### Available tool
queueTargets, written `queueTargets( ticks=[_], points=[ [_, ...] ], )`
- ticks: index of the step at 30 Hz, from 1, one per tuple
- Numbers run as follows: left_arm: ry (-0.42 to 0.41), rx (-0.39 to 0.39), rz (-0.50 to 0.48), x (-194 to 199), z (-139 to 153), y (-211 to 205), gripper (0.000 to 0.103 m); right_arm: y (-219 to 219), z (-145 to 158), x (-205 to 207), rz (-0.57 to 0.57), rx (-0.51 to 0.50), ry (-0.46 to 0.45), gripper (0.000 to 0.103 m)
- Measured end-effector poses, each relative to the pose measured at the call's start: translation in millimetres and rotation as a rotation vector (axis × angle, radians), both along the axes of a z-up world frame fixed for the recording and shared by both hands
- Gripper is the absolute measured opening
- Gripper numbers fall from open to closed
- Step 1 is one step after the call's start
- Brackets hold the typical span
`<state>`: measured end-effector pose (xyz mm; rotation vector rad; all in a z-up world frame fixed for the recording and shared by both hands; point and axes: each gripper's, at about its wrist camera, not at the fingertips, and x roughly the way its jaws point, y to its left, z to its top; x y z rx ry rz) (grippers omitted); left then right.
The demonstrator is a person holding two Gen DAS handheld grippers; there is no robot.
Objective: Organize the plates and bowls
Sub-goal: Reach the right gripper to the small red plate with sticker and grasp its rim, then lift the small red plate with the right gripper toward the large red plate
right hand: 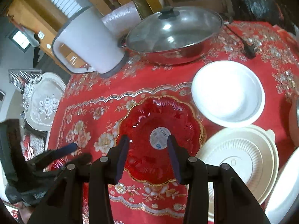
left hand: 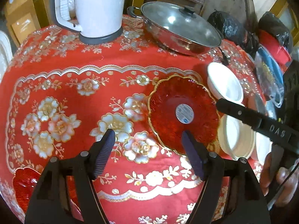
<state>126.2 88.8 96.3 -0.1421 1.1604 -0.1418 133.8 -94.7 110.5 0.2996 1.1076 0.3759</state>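
A red glass plate with a gold scalloped rim and a round sticker lies on the red flowered tablecloth. My left gripper is open and empty, hovering just left of the plate. My right gripper is open and empty, above the plate's near side; it shows in the left wrist view as a black finger. A white bowl sits right of the plate. A cream ribbed plate stack lies nearer. A second red glass dish is at the lower left.
A white electric kettle and a lidded steel wok stand at the back of the table. Black bags and a power plug lie at the back right. A silver tray sits off the table's left edge.
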Motion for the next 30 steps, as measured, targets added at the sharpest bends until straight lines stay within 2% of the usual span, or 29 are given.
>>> queueTargets(
  ticks=[5, 8, 9, 11, 20, 30],
  points=[
    [0.016, 0.013, -0.007, 8, -6, -2, 0.075, -7, -9, 14, -0.002, 0.057, 0.043, 0.042],
    [-0.008, 0.059, 0.008, 10, -7, 0, 0.075, -11, -18, 22, -0.006, 0.078, 0.075, 0.042],
    [-0.013, 0.069, 0.016, 11, -7, 2, 0.081, -12, -20, 24, -0.009, 0.078, 0.087, 0.042],
    [-0.006, 0.061, 0.027, 15, -9, 6, 0.087, -16, -24, 30, -0.012, 0.07, 0.1, 0.042],
    [0.021, 0.062, 0.014, 26, -15, 1, 0.087, -31, -28, 37, -0.017, 0.015, 0.126, 0.042],
    [0.036, 0.067, -0.044, 33, -19, -13, 0.087, -42, -29, 37, -0.023, -0.028, 0.137, 0.042]
  ],
)
